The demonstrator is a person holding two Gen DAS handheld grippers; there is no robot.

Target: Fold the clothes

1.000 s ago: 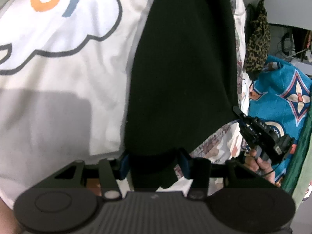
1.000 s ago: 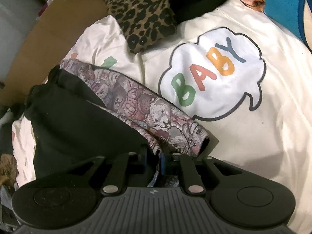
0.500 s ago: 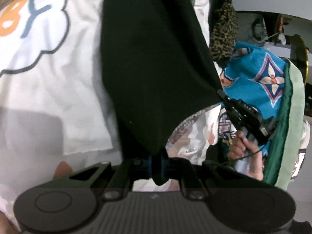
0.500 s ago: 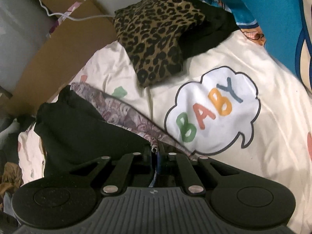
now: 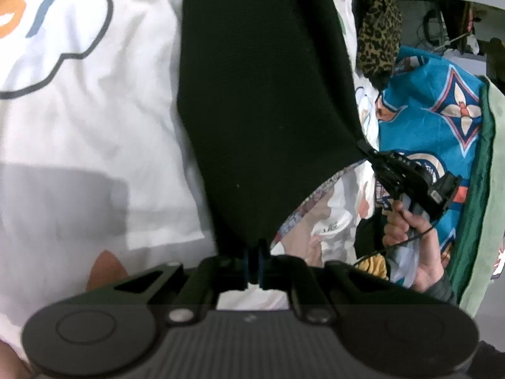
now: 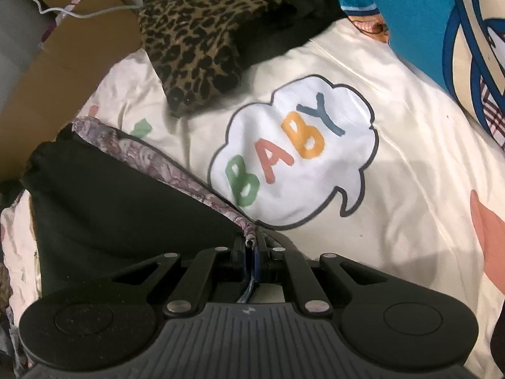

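A black garment (image 5: 265, 101) with a bear-print lining (image 6: 176, 170) lies stretched over a cream bedsheet (image 5: 94, 126) printed with a "BABY" cloud (image 6: 293, 154). My left gripper (image 5: 256, 252) is shut on the garment's near black corner. In the left wrist view the right gripper (image 5: 363, 147) pinches the opposite corner, with a hand (image 5: 410, 230) on its handle. In the right wrist view my right gripper (image 6: 251, 246) is shut on the hem where black cloth (image 6: 126, 208) meets the lining. The garment hangs taut between the two grips.
A folded leopard-print garment (image 6: 195, 41) lies at the far edge of the bed, with dark clothing (image 6: 284, 31) beside it. A blue patterned blanket (image 5: 442, 120) with a green border (image 5: 483, 189) lies to the right. Cardboard (image 6: 63, 57) and a white cable (image 6: 79, 12) sit beyond the bed.
My left gripper's jaws came together onto the black corner. The right gripper lifted its corner, and the black garment now stretches between both grips. The bear-print lining shows less.
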